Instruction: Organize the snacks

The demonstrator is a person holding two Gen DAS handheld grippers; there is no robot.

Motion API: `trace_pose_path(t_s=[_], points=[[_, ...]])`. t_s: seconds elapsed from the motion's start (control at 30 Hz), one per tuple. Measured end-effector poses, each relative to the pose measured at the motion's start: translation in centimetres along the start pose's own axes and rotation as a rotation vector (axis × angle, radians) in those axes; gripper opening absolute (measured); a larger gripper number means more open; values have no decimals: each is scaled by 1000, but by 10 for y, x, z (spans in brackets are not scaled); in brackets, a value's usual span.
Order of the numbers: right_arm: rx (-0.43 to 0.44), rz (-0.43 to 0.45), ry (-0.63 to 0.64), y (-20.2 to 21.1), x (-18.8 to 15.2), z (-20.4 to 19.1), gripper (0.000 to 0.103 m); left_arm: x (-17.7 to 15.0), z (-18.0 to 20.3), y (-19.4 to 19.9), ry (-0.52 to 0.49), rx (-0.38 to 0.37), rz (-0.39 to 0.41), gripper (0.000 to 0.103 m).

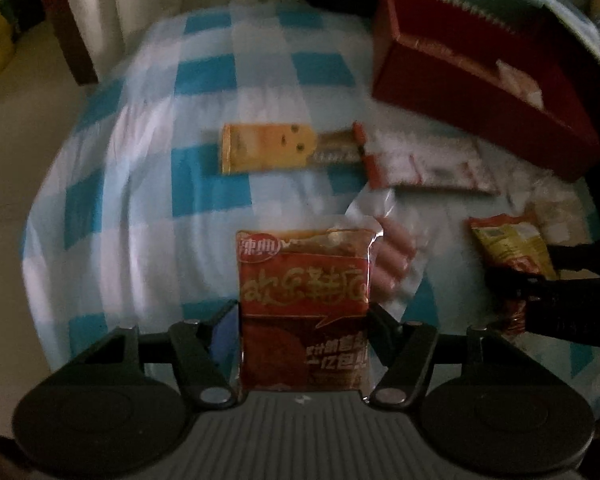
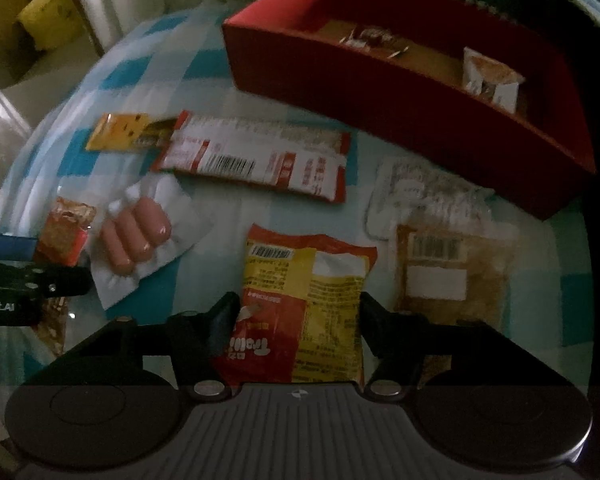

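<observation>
While half closed, left gripper (image 1: 304, 308) fingers clamp red packet (image 1: 304, 304), right gripper (image 2: 300, 312) fingers clamp yellow packet (image 2: 308, 304).

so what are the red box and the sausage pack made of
The red box looks like matte cardboard: flat stiff walls, crisp corners, no shine, brownish base inside. The sausage pack seems to be clear glossy plastic film, vacuum-sealed: highlights glint on it, its wide flat edges are see-through, and it hugs the pink sausages. Blur leaves both uncertain.
</observation>
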State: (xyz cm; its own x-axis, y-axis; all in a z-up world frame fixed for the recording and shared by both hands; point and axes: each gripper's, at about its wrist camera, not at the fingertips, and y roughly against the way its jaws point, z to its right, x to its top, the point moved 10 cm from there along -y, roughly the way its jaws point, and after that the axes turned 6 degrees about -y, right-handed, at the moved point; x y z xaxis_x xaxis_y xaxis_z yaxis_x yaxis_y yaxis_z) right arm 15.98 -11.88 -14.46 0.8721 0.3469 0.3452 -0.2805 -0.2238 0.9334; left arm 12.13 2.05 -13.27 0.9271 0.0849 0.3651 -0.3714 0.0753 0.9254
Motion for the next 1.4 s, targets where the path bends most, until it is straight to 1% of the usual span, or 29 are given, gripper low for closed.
trace_pose_path(t_s=[0.13,0.27,0.43,0.67,0.87,1.07,1.4], points=[[20,32,-20,9,9,1,69,12,2,9,11,-32,39,59],[31,59,-36,17,18,2,69,23,6,13,-10,-14,73,59],[28,73,-61,20,23,9,69,35,13,15,-25,-28,96,59],[34,87,-65,25,26,9,69,50,28,20,-71,-17,135,59],[44,114,-74,34,34,10,69,68,40,31,-130,19,203,59],[46,154,-85,46,44,14,69,75,48,32,-154,17,215,60],[50,182,-85,53,52,13,69,90,58,36,-181,24,244,60]])
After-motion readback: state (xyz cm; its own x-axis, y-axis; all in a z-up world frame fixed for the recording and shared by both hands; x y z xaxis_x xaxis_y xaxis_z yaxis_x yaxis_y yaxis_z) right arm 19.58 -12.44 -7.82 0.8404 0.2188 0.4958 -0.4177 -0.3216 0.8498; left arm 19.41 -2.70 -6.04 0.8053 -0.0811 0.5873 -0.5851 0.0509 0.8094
